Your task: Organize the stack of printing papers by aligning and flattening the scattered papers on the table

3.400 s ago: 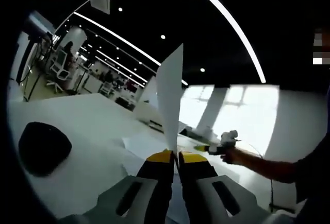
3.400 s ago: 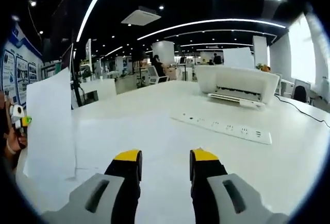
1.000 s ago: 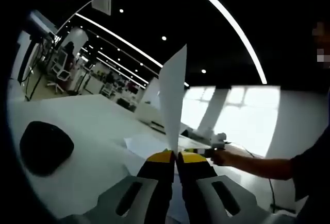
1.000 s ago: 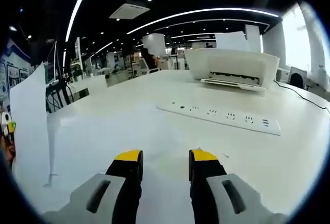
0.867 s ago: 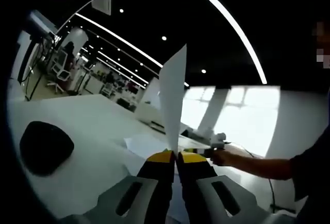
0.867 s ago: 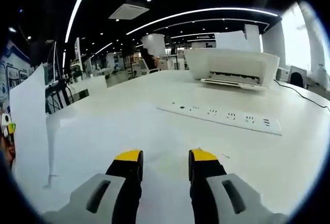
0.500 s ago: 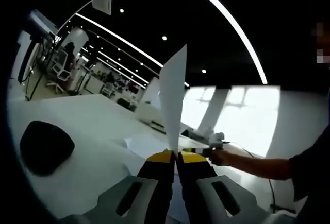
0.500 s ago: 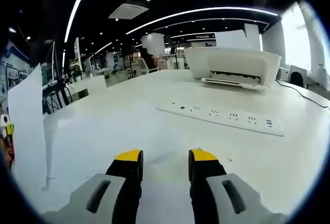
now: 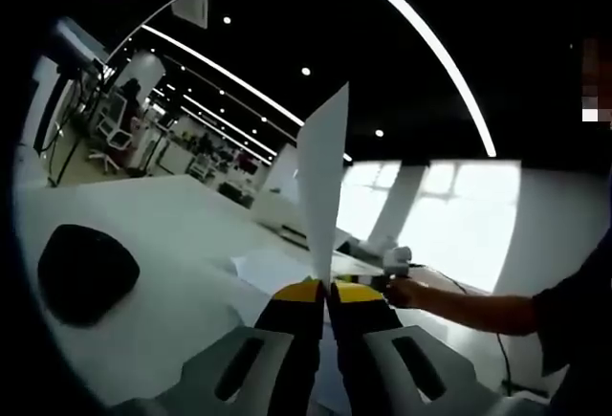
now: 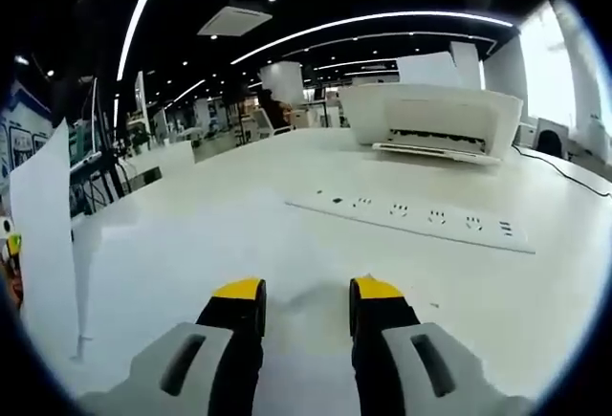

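Note:
In the left gripper view my left gripper (image 9: 323,293) is shut on the lower edge of a white sheet of paper (image 9: 321,191), which stands upright, edge-on, above the jaws. More white papers (image 9: 273,268) lie flat on the white table (image 9: 143,225) just beyond. In the right gripper view my right gripper (image 10: 304,294) is open with nothing between its yellow-tipped jaws, low over the table (image 10: 220,234). The held sheet (image 10: 48,244) stands at the far left there. A person's hand holding the right gripper (image 9: 397,265) reaches in from the right of the left gripper view.
A black rounded object (image 9: 84,273) lies on the table at left. A white printer (image 10: 430,120) stands at the back right, with a white power strip (image 10: 411,217) in front of it. A cable (image 10: 564,172) runs along the right edge. Office desks and chairs fill the background.
The right gripper view has drifted, with the held sheet sliding further toward its left edge. The left gripper stays shut on the sheet, nearly still.

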A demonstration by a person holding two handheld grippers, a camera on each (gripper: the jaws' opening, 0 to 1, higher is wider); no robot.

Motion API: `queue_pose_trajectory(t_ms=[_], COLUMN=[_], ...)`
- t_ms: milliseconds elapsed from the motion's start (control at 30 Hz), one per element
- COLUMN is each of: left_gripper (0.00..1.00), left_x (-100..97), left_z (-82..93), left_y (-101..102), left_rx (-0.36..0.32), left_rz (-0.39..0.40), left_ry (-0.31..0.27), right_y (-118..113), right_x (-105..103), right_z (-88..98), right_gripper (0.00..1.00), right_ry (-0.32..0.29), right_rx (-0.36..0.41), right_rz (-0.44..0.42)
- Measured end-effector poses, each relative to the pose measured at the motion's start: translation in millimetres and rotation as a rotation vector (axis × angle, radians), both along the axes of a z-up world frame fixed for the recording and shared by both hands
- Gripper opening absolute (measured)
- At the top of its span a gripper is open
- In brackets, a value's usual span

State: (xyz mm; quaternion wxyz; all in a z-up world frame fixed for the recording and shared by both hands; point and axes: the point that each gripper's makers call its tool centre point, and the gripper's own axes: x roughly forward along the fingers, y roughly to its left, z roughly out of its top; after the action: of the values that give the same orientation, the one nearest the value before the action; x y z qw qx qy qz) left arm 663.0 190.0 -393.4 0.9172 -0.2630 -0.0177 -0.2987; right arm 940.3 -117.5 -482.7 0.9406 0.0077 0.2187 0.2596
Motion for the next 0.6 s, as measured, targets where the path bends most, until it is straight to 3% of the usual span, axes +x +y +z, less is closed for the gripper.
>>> queue_pose_trajectory(t_ms=[600], left_gripper=[0.08], left_x=[-0.3], left_z=[-0.8], left_y=[0.0], left_rx=[0.004], left_rz=[0.003], left_ry=[-0.001], right_y=[4.6], right_x=[9.6], right_z=[-0.7], right_gripper=[0.30], right_ry=[-0.011], right_rx=[-0.010], right_rz=[-0.012])
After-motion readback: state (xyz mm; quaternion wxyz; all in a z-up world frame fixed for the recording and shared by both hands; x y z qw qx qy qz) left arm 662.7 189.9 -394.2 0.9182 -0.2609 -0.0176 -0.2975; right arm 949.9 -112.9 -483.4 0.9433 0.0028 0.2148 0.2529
